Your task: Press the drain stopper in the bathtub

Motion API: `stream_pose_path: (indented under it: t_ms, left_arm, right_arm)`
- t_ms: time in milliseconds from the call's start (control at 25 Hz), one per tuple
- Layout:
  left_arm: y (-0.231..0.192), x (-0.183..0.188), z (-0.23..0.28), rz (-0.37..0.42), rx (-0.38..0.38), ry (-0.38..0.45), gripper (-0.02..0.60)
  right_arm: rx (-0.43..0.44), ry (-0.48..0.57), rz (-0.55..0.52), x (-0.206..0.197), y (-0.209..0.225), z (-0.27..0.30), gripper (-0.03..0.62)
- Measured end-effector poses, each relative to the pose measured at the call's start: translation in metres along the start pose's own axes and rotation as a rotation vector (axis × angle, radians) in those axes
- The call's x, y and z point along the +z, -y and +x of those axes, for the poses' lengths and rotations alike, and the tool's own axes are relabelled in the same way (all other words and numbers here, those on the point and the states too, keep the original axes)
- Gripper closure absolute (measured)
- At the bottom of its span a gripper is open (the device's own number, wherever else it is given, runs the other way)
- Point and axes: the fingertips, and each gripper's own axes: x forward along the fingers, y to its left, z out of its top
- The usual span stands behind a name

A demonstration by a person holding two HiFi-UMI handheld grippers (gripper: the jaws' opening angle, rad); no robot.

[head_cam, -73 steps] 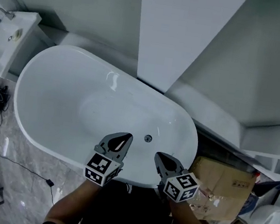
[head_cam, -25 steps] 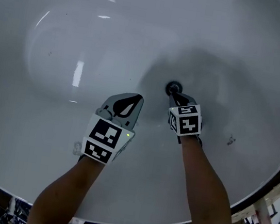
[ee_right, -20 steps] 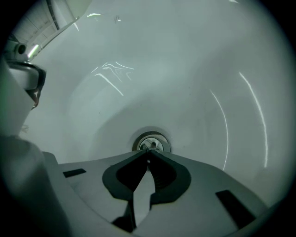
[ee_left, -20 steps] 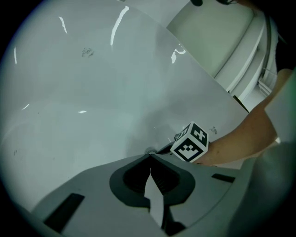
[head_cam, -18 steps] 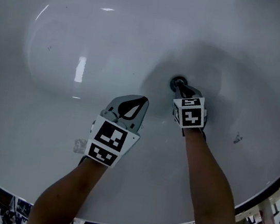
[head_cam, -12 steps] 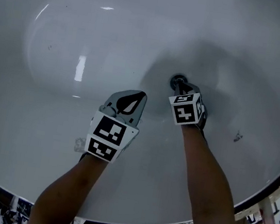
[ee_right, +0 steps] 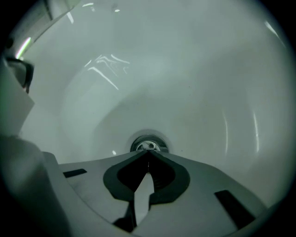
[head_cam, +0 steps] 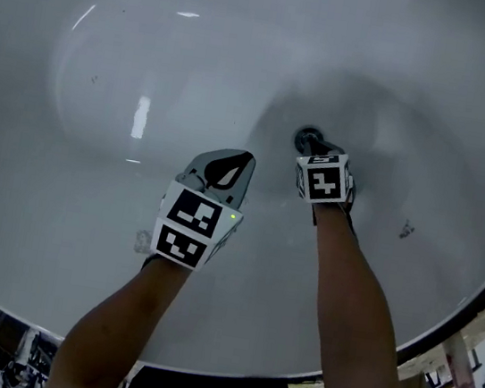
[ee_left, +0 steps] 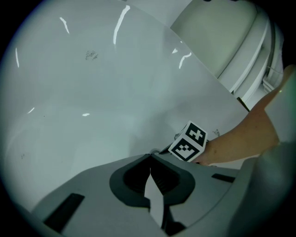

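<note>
left gripper (head_cam: 237, 159) and right gripper (ee_right: 148, 151) both closed, empty; pressing off-centre, my right tips may skid off the round chrome drain stopper (ee_right: 148, 143) onto slick white bathtub (head_cam: 154, 58).

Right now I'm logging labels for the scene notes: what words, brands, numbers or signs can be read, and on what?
None readable.
The cubes on the left gripper and right gripper bear only black-and-white square patterns, no letters.
The bathtub and drain stopper show no print.

Glossy white bathtub (head_cam: 110, 51); silvery, dark-ringed round drain stopper (ee_right: 148, 144) at the grey right hand-held gripper (head_cam: 314, 147) tip; black-and-white square-patterned marker cube (head_cam: 324, 179).
</note>
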Motion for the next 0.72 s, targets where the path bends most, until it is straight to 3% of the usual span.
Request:
stream_pose_path:
  t_ms: [160,440,720]
  left_arm:
    - [0.014,0.038,-0.049,0.061,0.012,0.033,0.566]
    - [0.062,0.086,-0.179,-0.028,0.042,0.105,0.566]
    - [0.115,0.136,-0.321,-0.046,0.073,0.204,0.566]
  right_arm:
    - [0.026,0.045,0.173,0.017,0.001,-0.051,0.579]
    - [0.156,0.197,0.183,0.024,-0.066,-0.239,0.579]
    - [0.188,0.371,0.27,0.053,-0.108,-0.433,0.579]
